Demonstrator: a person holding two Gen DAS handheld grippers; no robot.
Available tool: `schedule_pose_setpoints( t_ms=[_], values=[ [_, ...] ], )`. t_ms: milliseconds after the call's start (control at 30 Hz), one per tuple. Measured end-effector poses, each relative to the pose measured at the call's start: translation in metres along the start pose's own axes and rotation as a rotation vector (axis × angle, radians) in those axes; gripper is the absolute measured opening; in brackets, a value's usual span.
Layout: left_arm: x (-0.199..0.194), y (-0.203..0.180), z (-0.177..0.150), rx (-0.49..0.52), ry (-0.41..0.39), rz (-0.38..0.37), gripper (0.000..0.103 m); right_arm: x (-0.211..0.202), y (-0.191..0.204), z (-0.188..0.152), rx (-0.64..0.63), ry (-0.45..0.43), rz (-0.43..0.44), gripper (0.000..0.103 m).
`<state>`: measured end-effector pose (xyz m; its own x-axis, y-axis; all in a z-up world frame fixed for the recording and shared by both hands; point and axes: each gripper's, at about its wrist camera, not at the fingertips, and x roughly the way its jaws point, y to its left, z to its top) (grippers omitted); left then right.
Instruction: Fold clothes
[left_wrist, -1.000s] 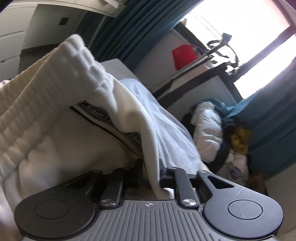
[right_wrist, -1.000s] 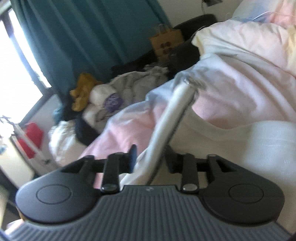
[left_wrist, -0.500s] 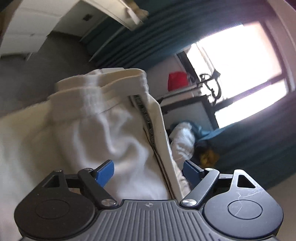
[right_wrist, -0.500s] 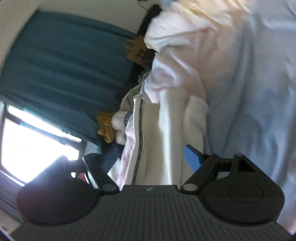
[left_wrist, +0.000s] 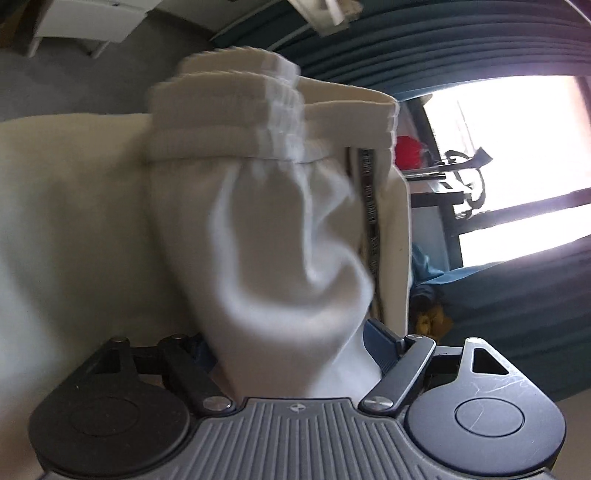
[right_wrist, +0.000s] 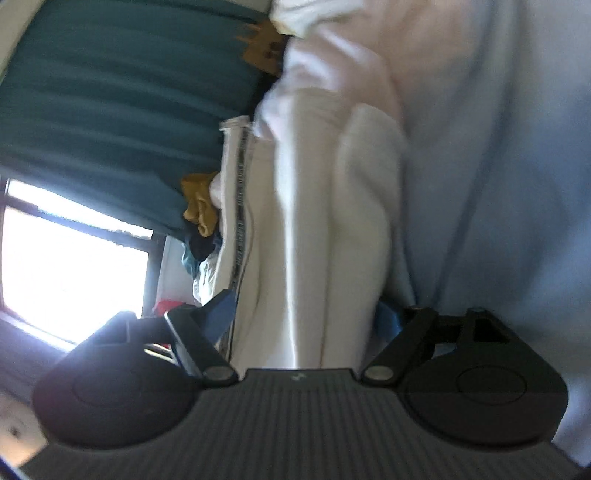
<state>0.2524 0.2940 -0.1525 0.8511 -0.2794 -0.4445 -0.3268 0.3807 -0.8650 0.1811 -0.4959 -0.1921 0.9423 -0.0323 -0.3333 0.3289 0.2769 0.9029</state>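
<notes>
A cream garment (left_wrist: 280, 229) with a ribbed elastic band (left_wrist: 269, 122) and a dark lettered stripe (left_wrist: 369, 206) fills the left wrist view. A bulge of it sits between the wide jaws of my left gripper (left_wrist: 291, 350), which are closing. The right blue pad (left_wrist: 380, 341) shows beside the cloth; the left pad is hidden behind it. In the right wrist view the same garment (right_wrist: 314, 229) lies in long folds on the bed. It runs between the spread jaws of my right gripper (right_wrist: 304, 314), and the pads stand at its sides without squeezing it.
Pale blue and pink bedding (right_wrist: 498, 147) lies to the right of the garment. Teal curtains (right_wrist: 122, 92) and a bright window (left_wrist: 517, 147) are behind. There are also a heap of clothes (right_wrist: 199, 206), a red bag (left_wrist: 408, 151), a brown paper bag (right_wrist: 264, 48) and white drawers (left_wrist: 92, 18).
A second ago both grippers were shut on edges of the garment. Both opened wide, rolled and sank, and the cloth now lies loose between their jaws.
</notes>
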Motion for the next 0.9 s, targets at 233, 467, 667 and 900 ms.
schedule_pose_setpoints(
  t_ms=[233, 467, 667, 900],
  values=[
    [0.033, -0.016, 0.007, 0.117, -0.048, 0.020, 0.044, 0.023, 0.007, 0.005, -0.123, -0.122, -0.050, 0.043],
    [0.010, -0.035, 0.008, 0.115, -0.116, -0.041, 0.011, 0.021, 0.021, 0.008, -0.188, -0.188, -0.119, 0.013],
    [-0.039, -0.045, 0.019, 0.112, -0.110, -0.022, 0.010, -0.023, 0.035, 0.008, -0.156, -0.220, -0.038, 0.012],
    [-0.123, -0.031, 0.018, 0.166, -0.060, 0.041, 0.010, -0.089, 0.013, 0.008, -0.029, -0.162, -0.045, 0.011]
  ],
)
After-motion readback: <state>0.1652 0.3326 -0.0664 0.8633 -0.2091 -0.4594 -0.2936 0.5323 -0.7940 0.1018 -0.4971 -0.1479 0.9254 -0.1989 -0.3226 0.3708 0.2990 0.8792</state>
